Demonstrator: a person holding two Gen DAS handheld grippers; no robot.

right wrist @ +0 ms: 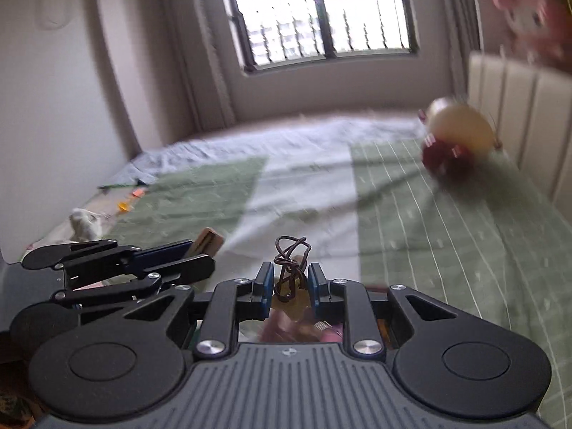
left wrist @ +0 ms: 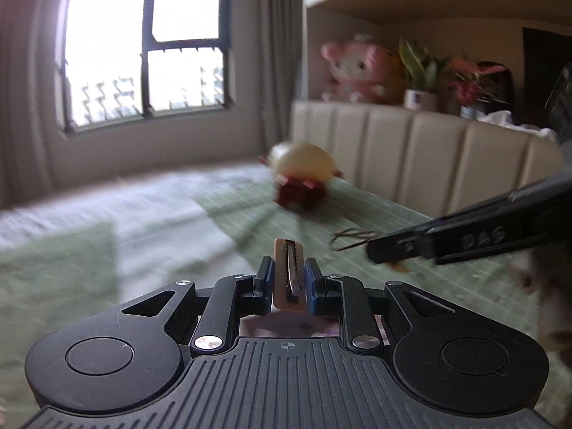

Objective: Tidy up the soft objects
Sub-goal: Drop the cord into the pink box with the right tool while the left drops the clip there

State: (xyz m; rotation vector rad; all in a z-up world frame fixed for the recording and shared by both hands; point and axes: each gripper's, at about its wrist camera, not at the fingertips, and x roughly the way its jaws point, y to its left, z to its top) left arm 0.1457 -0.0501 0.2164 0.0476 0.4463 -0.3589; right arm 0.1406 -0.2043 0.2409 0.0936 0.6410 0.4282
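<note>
Looks like both grippers are mid-carry here, with things fairly blurry from motion. Starting on the left: the left gripper point(left wrist: 289, 279) has its blue-padded fingers point(left wrist: 265, 282) closed nearly all the way onto a flat tan piece with a dark zipper-like strip point(left wrist: 289, 275) that stands upright between them, likely part of a small pouch, though most of it is hidden below the fingers. Over to the right, the right gripper point(right wrist: 290, 284) has its fingers a bit apart with a tangled brown cord loop point(right wrist: 290, 262) sticking up between them, plus something tan under it; whether the pads actually pinch it can't be told for sure.

Ahead and to the right of both sets of fingers, well apart, a cream and dark red round plush toy point(left wrist: 300, 175) lies on the green grid-pattern bedspread point(left wrist: 357, 221) near the beige padded headboard point(left wrist: 411, 150).

Best guess on the step: carrying the held item toward a spot on the bed. The next move probably calls for lowering both grippers together and easing the fingers open evenly, so the cord doesn't snag.
</note>
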